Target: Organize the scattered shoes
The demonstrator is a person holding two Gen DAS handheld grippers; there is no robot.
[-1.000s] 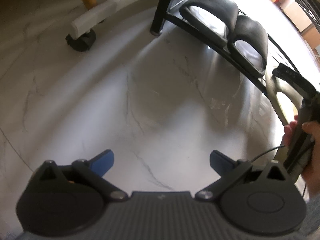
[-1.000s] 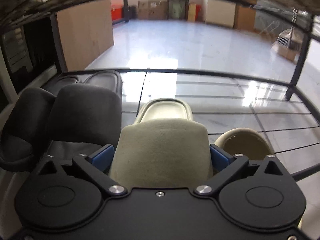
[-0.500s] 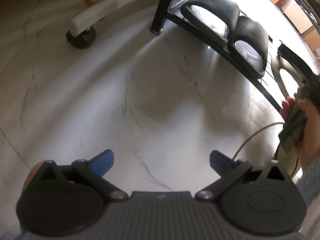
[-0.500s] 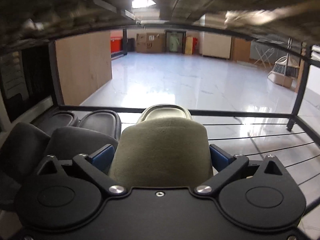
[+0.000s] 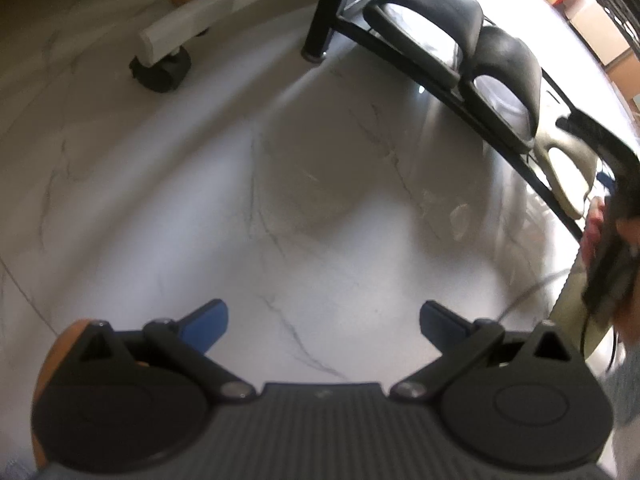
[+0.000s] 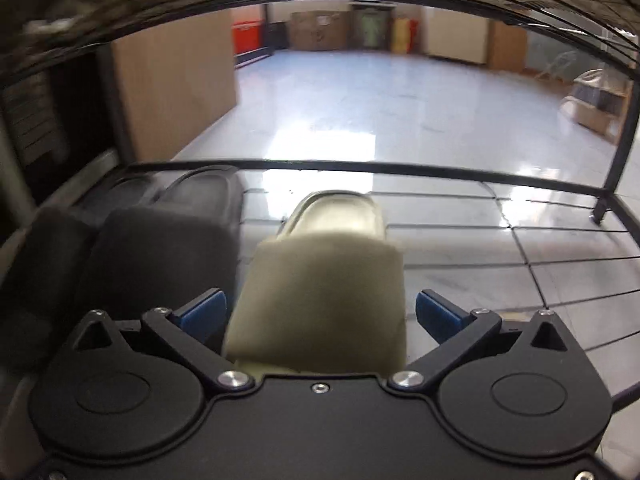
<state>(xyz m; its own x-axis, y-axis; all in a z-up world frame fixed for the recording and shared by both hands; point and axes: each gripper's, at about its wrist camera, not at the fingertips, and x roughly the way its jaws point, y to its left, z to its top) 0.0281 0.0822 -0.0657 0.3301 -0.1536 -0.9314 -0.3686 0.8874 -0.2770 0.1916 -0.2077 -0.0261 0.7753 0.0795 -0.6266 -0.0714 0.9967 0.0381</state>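
Bare floor ahead; black slippers left, open shelf wires right.

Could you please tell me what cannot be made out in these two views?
- Beige slipper: its near end is hidden behind the right gripper body; finger contact unclear through blur.
- Second beige slipper: not seen in either view.
- Black slippers: left one cut by the right view's edge.
- Hand: blurred, cut by the left view's edge.
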